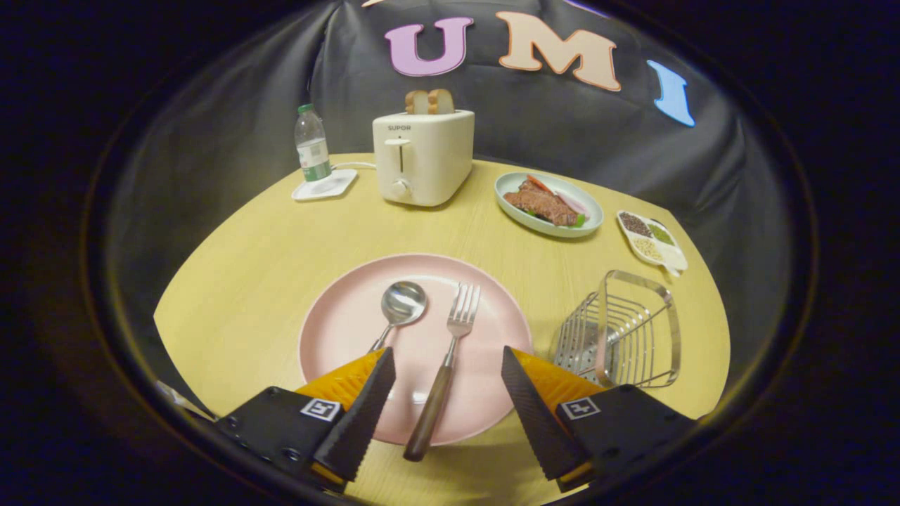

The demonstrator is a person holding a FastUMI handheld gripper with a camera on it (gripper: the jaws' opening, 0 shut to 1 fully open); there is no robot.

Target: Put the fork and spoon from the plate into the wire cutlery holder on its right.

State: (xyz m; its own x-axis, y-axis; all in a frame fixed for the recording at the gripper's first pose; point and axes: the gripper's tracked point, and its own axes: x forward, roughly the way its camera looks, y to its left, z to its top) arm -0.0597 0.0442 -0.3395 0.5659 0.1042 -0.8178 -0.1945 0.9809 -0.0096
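Gripper view has us looking down the tongs [448,365] at the pink plate [337,330], which we take as our landmark. The tongs are spread wide with nothing between their fingers but air; they hang over the near rim of the plate, and the fork's handle runs up through the gap between them.

The fork [444,365] lies right of the plate's middle, tines pointing away from us, its wooden handle overhanging the plate's near rim. The spoon [399,309] lies just left of the fork, bowl up at the plate's centre, its handle slipping behind our left finger. The wire cutlery holder [622,330] stands on the desk [246,281] just right of the plate, close to its rim but apart from it.

We judge the fork to be the first pick. To do it well, we would lower the tongs squarely over the handle, keep it centred between the fingers, and close across its narrow width, not along it. Gripping the wood near the metal neck should give a steadier hold. We should watch the left finger, since it sits close to the spoon's handle and could nudge it. Then we would lift clear of the plate, swing right, and tip the fork so it drops into the holder's open top.

Beyond the plate stand a toaster [422,158], a bottle [312,144] and a dish of food [548,204].
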